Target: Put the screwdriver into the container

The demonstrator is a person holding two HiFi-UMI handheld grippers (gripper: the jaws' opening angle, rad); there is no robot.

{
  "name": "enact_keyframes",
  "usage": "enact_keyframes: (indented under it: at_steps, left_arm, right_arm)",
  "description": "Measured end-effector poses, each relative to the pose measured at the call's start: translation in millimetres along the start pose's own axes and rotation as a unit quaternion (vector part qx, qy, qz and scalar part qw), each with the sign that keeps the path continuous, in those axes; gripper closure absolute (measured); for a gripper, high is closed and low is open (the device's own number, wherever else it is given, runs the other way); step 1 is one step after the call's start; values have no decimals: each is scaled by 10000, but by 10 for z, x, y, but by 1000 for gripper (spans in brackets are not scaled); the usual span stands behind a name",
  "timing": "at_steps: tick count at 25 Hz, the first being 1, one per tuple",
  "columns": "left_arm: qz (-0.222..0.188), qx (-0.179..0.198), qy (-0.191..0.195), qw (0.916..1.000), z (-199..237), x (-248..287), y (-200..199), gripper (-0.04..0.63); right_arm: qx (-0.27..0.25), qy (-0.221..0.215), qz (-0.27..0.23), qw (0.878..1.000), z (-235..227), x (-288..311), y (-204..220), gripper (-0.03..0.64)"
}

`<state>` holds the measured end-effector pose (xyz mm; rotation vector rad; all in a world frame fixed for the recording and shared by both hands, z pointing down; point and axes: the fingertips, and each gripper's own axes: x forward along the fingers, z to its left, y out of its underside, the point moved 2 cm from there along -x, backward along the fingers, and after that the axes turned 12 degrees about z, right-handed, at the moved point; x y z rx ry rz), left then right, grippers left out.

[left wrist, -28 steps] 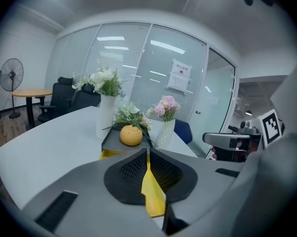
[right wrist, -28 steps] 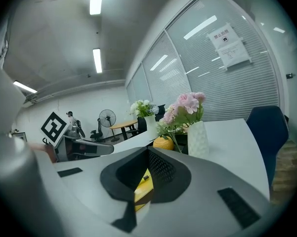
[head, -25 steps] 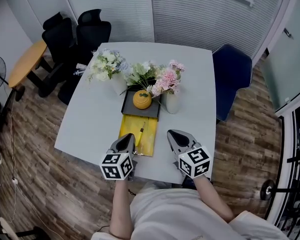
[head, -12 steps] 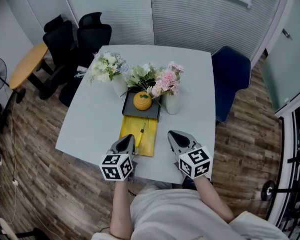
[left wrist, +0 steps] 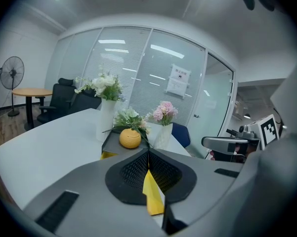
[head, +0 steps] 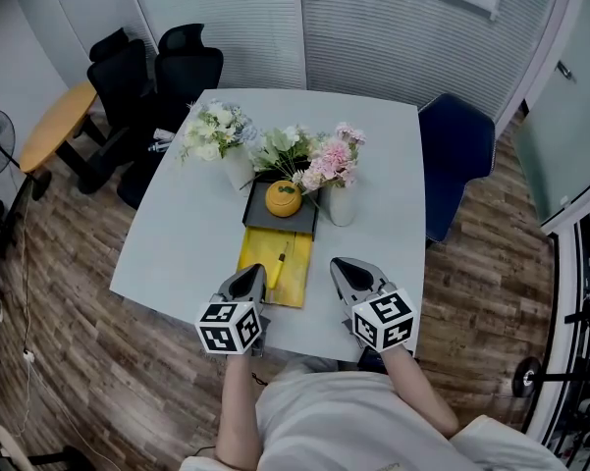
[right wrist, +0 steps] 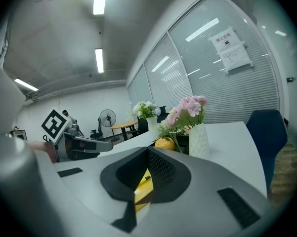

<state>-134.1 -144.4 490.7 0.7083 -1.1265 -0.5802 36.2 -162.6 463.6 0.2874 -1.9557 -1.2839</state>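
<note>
The head view looks steeply down on the table (head: 177, 234) from high above. Both gripper views look low across it, sharing the pink flowers (left wrist: 163, 113).

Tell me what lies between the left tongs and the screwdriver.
Only bare yellow tray, in the head view; the screwdriver lies on it ahead of the shut left tongs.

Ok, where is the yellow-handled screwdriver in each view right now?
Head view: the yellow-handled screwdriver lies on the flat yellow mat, centre frame.
Left gripper view: not made out; only mat shows below the shut left claw.
Right gripper view: low centre, below the right claw tips.
Shared landmark: round orange pot, in all three.
</note>
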Motion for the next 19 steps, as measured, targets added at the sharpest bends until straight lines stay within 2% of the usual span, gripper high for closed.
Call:
enact_keyframes:
  at_steps: [19]
  left_arm:
    - [-7,24,22,10000,52,-22,-32,589]
  right_arm:
    - [15,57,16,10000,23,25,-16,603]
